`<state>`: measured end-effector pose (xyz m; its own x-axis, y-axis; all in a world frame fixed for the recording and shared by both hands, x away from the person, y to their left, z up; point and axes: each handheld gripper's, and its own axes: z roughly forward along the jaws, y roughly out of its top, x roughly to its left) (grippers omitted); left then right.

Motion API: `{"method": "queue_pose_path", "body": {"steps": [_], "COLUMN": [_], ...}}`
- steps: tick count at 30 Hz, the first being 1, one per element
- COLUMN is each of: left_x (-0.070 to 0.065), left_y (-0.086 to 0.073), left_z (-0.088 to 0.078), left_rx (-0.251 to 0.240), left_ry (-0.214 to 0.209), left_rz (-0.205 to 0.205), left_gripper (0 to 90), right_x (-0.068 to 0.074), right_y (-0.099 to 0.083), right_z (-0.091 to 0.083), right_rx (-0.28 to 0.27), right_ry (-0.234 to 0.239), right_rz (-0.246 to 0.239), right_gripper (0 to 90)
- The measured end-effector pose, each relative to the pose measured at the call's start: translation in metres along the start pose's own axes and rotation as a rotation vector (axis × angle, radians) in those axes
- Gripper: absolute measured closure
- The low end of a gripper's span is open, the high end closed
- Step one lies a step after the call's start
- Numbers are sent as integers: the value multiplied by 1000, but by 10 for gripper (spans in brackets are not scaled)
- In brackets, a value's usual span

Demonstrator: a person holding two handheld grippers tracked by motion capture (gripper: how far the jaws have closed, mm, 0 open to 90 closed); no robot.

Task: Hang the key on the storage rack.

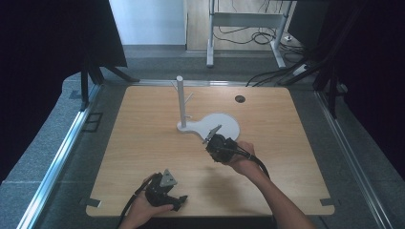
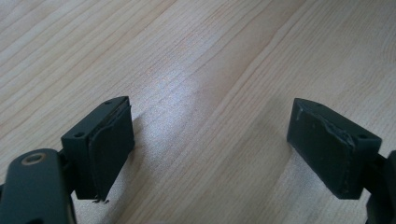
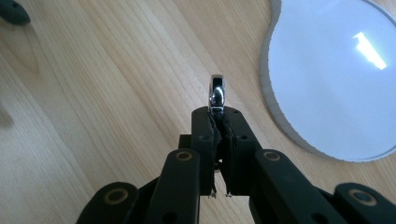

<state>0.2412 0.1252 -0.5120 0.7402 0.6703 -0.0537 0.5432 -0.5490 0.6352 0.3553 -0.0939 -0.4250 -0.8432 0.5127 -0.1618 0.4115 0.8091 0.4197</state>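
Wooden table [image 1: 143, 143], right tool [image 3: 217, 109] clamped tight on a shiny metal ring [image 3: 217, 93], left tool [image 2: 210, 140] wide open, empty.

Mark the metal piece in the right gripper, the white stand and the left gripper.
metal piece [image 3: 217, 93], right gripper view, its shiny tip past the jaws
white stand [image 1: 181, 98], high view, its upright post
left gripper [image 2: 210, 140], left gripper view, midway between the open jaws

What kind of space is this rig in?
Probably a lab recording station: a bare wooden table with black curtains at the sides, loose cables on the floor behind, and hand-held grippers in use.
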Motion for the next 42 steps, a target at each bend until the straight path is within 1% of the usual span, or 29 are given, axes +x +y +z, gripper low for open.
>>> {"method": "queue_pose_path", "body": {"steps": [23,38,42], "left_x": [0,1,1], "left_y": [0,0,0], "left_z": [0,0,0], "left_rx": [-1,0,-1], "left_ry": [-2,-2,-4], "left_rz": [1,4,3], "left_gripper": [150,150,150], "right_x": [-12,-13,-16], "right_y": [11,20,23], "right_z": [1,0,-1], "right_rx": [-4,-14,-15], "right_ry": [-13,-11,-14], "right_rz": [22,27,31], "right_gripper": [839,839,840]}}
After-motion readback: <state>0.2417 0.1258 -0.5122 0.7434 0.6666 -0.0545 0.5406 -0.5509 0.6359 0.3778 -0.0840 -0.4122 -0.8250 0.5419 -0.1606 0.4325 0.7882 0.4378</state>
